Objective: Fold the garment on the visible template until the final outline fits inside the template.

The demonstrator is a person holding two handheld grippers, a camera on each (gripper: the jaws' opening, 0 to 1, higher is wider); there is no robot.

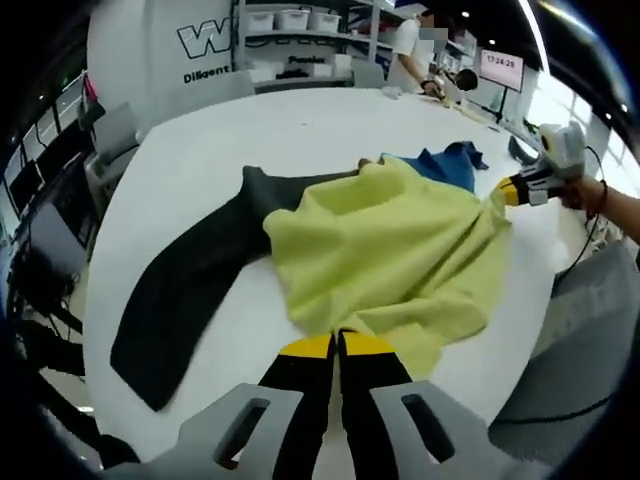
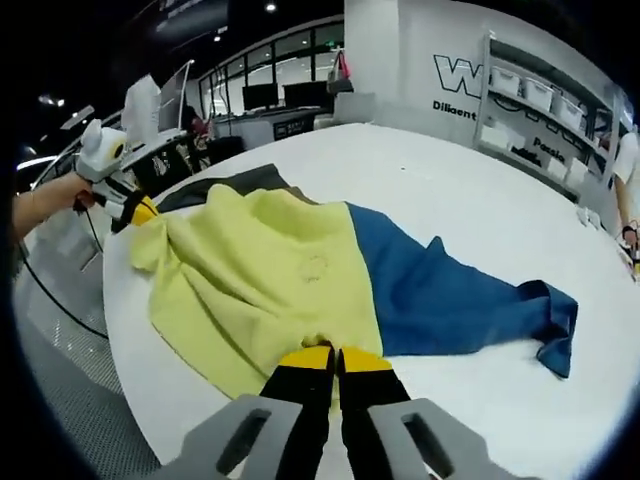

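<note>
A yellow-green garment (image 1: 390, 255) lies spread on the white round table (image 1: 200, 150). My left gripper (image 1: 337, 343) is shut on its near edge. In the left gripper view the right gripper (image 1: 507, 192), held by a hand, pinches the garment's far right corner. A dark grey garment (image 1: 185, 290) stretches out from under it to the left, and a blue garment (image 1: 445, 165) lies behind it. In the right gripper view my right gripper (image 2: 335, 355) is shut on the yellow-green garment (image 2: 250, 275). There the left gripper (image 2: 143, 213) grips its far left corner and the blue garment (image 2: 450, 295) spreads to the right.
The table's edge (image 2: 130, 370) runs close below both grippers. Grey chairs (image 1: 110, 150) stand at the table's left side. Shelves with white bins (image 1: 290, 25) and a person (image 1: 410, 50) are at the back. A cable (image 2: 60, 300) hangs off the table's left.
</note>
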